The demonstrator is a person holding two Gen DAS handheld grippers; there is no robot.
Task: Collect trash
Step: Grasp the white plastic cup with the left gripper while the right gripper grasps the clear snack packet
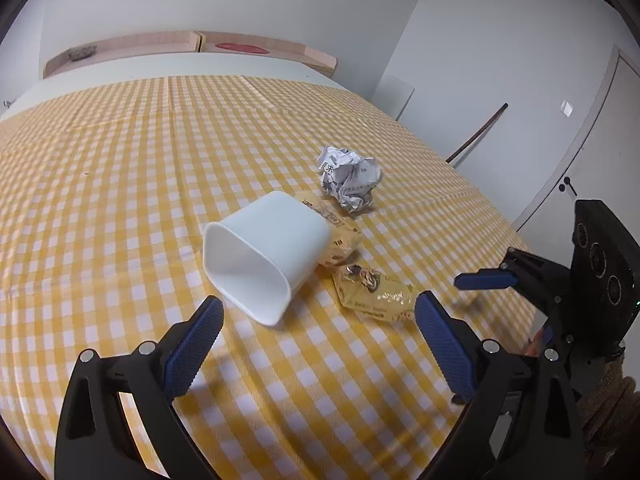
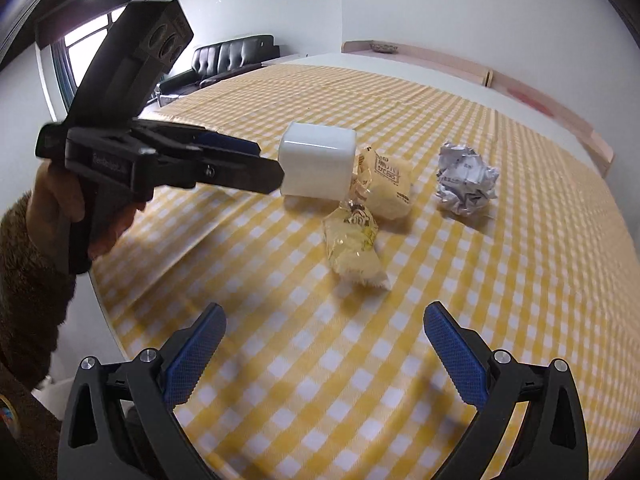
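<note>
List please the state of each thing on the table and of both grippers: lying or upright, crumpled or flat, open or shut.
White bin: tipped on its side, mouth open, nothing visible inside.
Paper ball: crumpled, lying apart from the bin.
Wrapper by the bin: crinkled, touching the bin.
Nearer wrapper: crinkled, lying loose.
Left gripper: open, holding nothing.
Right gripper: open, holding nothing.

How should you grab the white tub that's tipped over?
Pinch the rim of the white tub, one finger inside and one outside. It lies on its side with its open mouth toward the left gripper, which is already open and close. The smooth body looks wider and could slip.
</note>
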